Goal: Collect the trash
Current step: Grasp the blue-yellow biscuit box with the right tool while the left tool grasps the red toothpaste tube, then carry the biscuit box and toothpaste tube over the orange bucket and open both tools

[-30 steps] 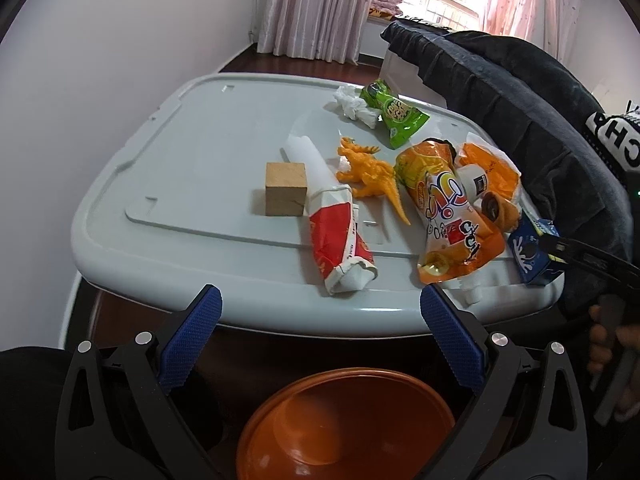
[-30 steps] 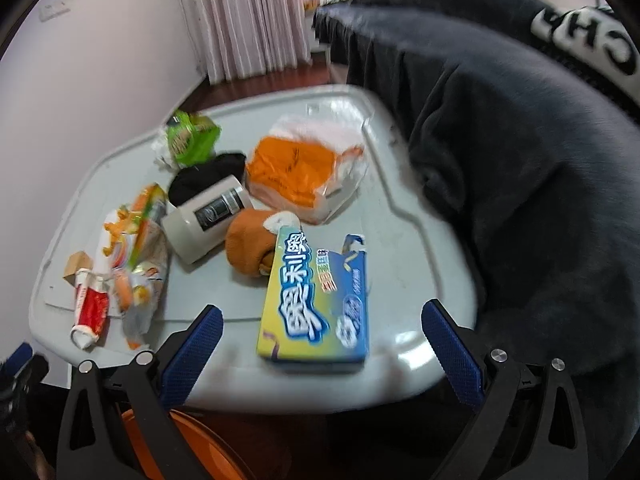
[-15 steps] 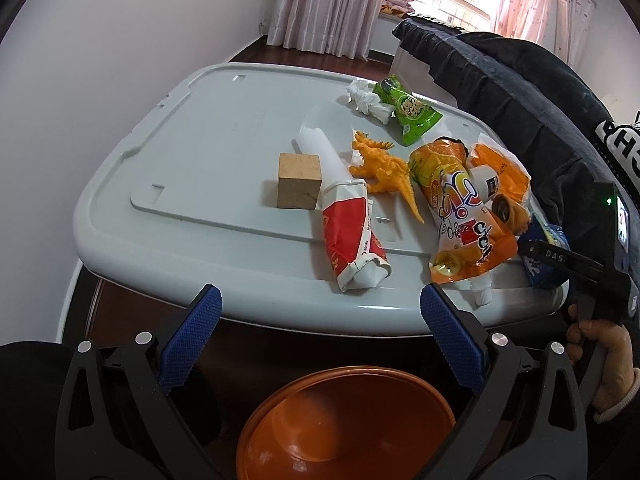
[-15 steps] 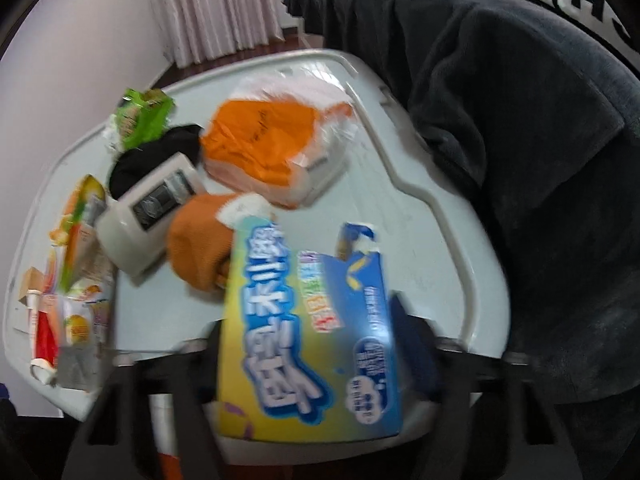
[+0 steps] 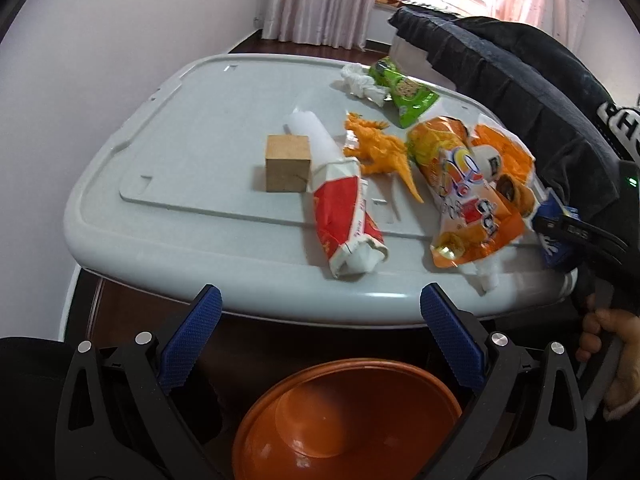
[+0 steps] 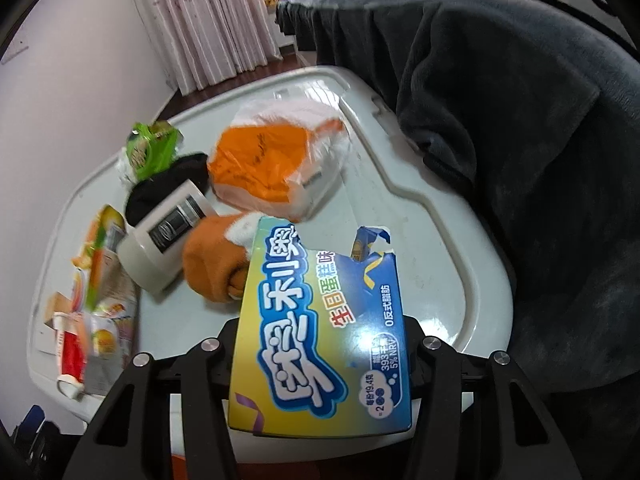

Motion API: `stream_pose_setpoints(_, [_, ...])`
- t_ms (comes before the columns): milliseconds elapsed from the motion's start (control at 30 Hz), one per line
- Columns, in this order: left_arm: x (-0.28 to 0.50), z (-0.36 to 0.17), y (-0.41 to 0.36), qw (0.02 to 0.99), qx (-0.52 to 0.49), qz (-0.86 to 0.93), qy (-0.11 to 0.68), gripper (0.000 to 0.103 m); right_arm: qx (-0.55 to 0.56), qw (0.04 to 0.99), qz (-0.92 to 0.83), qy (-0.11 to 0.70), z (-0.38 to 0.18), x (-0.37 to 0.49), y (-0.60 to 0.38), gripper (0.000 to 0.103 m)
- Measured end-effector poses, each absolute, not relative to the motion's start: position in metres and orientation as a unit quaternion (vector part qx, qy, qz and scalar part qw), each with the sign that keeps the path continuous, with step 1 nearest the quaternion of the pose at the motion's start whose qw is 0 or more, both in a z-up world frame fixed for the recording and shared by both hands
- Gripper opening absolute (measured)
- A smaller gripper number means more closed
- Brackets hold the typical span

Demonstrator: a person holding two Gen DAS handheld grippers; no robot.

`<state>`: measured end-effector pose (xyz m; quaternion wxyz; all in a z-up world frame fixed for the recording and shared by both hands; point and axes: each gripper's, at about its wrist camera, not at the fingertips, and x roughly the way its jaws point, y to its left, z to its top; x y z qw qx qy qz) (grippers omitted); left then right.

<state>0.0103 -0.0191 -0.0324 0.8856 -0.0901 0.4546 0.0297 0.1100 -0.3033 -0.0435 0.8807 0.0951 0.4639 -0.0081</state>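
Observation:
My right gripper (image 6: 320, 332) is shut on a blue and yellow snack box (image 6: 320, 320), its jaws pressed on the box's two long sides at the near right corner of the grey plastic lid (image 5: 180, 120). The left wrist view shows that gripper (image 5: 560, 226) and the box (image 5: 554, 244) at the right edge. My left gripper (image 5: 320, 308) stands open with nothing in it, just off the lid's front edge. A red and white paper wrapper (image 5: 340, 208), an orange chip bag (image 5: 460, 192), a green snack bag (image 5: 408, 92) and a white tissue (image 5: 360, 84) lie on the lid.
An orange bin (image 5: 348, 420) sits below the left gripper. Also on the lid are a wooden block (image 5: 288, 162), an orange toy dinosaur (image 5: 380, 148), a white jar (image 6: 168, 236), an orange plush piece (image 6: 216, 264) and an orange plastic bag (image 6: 272, 160). A dark jacket (image 6: 520, 140) borders the right side.
The right gripper has moved in over the blue box and gone from wide open to shut on it; the box's near end has tilted up. The left gripper stayed open and almost still.

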Motion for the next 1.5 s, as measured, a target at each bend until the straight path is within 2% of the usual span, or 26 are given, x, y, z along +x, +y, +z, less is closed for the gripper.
stream_pose_setpoints(200, [0.035,-0.036,-0.021,0.879,-0.099,0.042,0.464,0.097,0.085,0.895,0.011,0.437,-0.028,0.104,-0.296,0.052])
stream_pose_setpoints(500, [0.078,-0.055,-0.027,0.873,-0.094,0.063,0.474,0.097,0.101,0.892,0.017,0.440,-0.027,0.107,-0.300,0.052])
stream_pose_setpoints(700, [0.092,-0.067,-0.034,0.879,-0.073,0.071,0.465,0.096,0.091,0.895,0.023,0.437,-0.025,0.107,-0.295,0.052])
stream_pose_setpoints(800, [0.093,-0.070,-0.046,0.888,-0.032,0.058,0.455,0.094,0.091,0.893,0.025,0.439,-0.027,0.108,-0.294,0.053])
stream_pose_setpoints(900, [0.088,-0.070,-0.052,0.899,-0.014,0.048,0.434,0.080,0.092,0.892,0.025,0.442,-0.028,0.108,-0.293,0.053])
stream_pose_setpoints(933, [0.088,-0.069,-0.052,0.901,-0.013,0.045,0.431,0.069,0.092,0.892,0.025,0.443,-0.029,0.108,-0.293,0.053])
stream_pose_setpoints(967, [0.088,-0.069,-0.053,0.901,0.000,0.056,0.430,0.052,0.092,0.891,0.025,0.443,-0.029,0.108,-0.293,0.053])
stream_pose_setpoints(1000, [0.089,-0.069,-0.053,0.903,0.002,0.051,0.428,0.046,0.092,0.891,0.025,0.444,-0.029,0.108,-0.292,0.053])
stream_pose_setpoints(1067, [0.088,-0.067,-0.053,0.905,-0.005,0.039,0.424,0.028,0.091,0.891,0.025,0.445,-0.030,0.109,-0.292,0.053])
stream_pose_setpoints(1500, [0.072,-0.043,-0.060,0.912,-0.003,0.060,0.406,0.025,0.079,0.893,0.031,0.443,-0.031,0.109,-0.287,0.053])
